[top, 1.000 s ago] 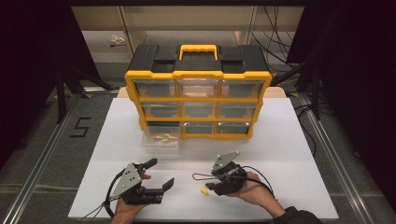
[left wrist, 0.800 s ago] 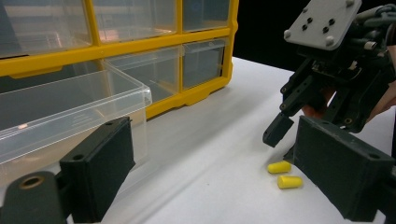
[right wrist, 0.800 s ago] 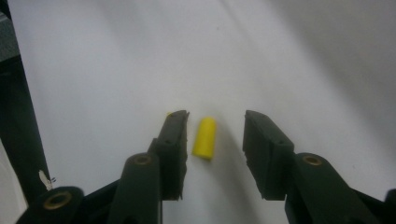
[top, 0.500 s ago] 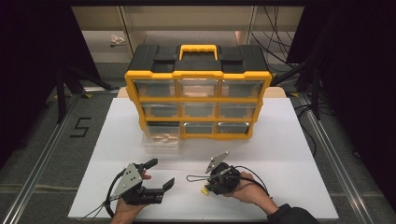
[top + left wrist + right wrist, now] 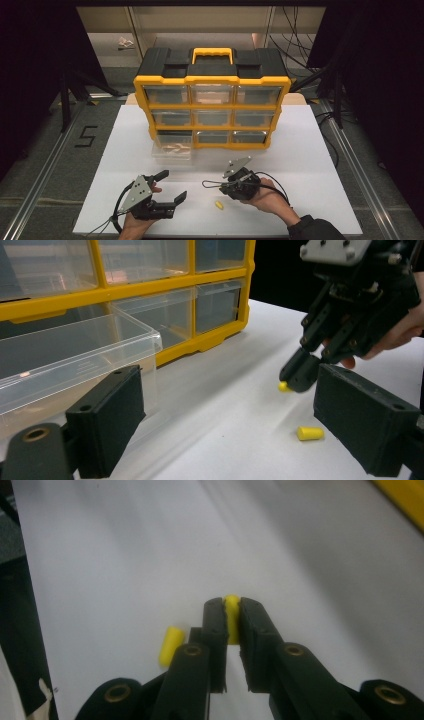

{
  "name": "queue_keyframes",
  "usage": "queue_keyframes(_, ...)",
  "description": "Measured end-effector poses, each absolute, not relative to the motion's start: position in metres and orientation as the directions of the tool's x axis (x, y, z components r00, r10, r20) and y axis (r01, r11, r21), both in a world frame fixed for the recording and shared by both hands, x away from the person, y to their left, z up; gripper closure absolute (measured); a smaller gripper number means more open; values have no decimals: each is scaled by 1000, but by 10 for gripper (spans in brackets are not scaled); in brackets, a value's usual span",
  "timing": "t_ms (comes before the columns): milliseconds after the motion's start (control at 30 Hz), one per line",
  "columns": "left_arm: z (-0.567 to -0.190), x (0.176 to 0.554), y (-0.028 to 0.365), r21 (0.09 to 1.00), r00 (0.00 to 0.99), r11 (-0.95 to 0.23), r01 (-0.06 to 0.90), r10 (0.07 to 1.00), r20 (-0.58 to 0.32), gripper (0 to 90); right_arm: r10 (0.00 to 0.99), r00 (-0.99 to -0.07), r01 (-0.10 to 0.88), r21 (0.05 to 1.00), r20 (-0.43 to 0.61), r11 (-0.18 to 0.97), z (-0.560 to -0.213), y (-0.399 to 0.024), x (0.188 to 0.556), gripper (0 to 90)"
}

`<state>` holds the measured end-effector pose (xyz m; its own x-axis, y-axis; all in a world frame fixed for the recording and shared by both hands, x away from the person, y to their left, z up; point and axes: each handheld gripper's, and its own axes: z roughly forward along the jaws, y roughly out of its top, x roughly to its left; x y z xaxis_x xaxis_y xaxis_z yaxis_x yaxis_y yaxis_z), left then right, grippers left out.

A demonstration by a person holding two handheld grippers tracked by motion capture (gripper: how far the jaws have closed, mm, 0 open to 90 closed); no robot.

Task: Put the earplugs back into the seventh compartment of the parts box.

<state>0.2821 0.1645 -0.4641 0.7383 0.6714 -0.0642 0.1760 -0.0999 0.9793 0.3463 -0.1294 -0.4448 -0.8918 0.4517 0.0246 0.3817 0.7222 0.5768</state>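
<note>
The right claw (image 5: 231, 625) is pinching a small yellow foam plug (image 5: 231, 617) between its two black jaws, just above the white counter (image 5: 310, 150). The plug is looking soft and very light, like an earplug, so I think it will squash a little and could slip out if the squeeze is loose. Holding it across its middle, as the jaws are doing now, seems the safest spot.

A second small yellow foam plug (image 5: 310, 433) is lying on its side on the counter, near the right claw and between the two claws.

The right hand (image 5: 267, 197) is reaching in from the bottom with its claw pointing left and tipped down toward the counter. The left claw (image 5: 172, 187) is spread wide, holding nothing, and is sitting low, pointing to the right.

A clear plastic drawer (image 5: 75, 355) is standing pulled out in front of the yellow and black drawer box (image 5: 212, 100).
</note>
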Motion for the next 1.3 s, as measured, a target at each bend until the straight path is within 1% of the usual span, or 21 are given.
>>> queue_keyframes(33,-464,282,164,979,739,-102,174,671,-62,124,452,-892,382,577,25,722,-445,-129,346,826)
queue_keyframes(133,-464,282,164,980,739,-101,172,671,-60,124,464,-886,364,631,7,685,-435,-131,350,824)
queue_keyframes(200,-464,282,164,980,740,-102,171,670,-60,124,470,-882,361,643,1,676,-431,-131,350,824)
queue_keyframes(367,-464,282,165,980,739,-100,171,670,-61,126,495,-869,341,719,-5,606,-411,-126,359,823)
queue_keyframes(533,-464,282,165,980,738,-101,170,672,-58,126,501,-865,316,758,-17,571,-395,-119,370,821)
queue_keyframes(800,-464,281,165,981,738,-98,166,672,-57,126,512,-859,309,785,-12,537,-380,-103,388,819)
queue_keyframes(933,-464,281,165,982,738,-94,164,672,-59,126,508,-861,293,787,-30,543,-375,-90,395,818)
queue_keyframes(1300,-464,281,165,982,739,-92,163,671,-60,126,503,-863,287,788,-33,544,-367,-62,409,818)
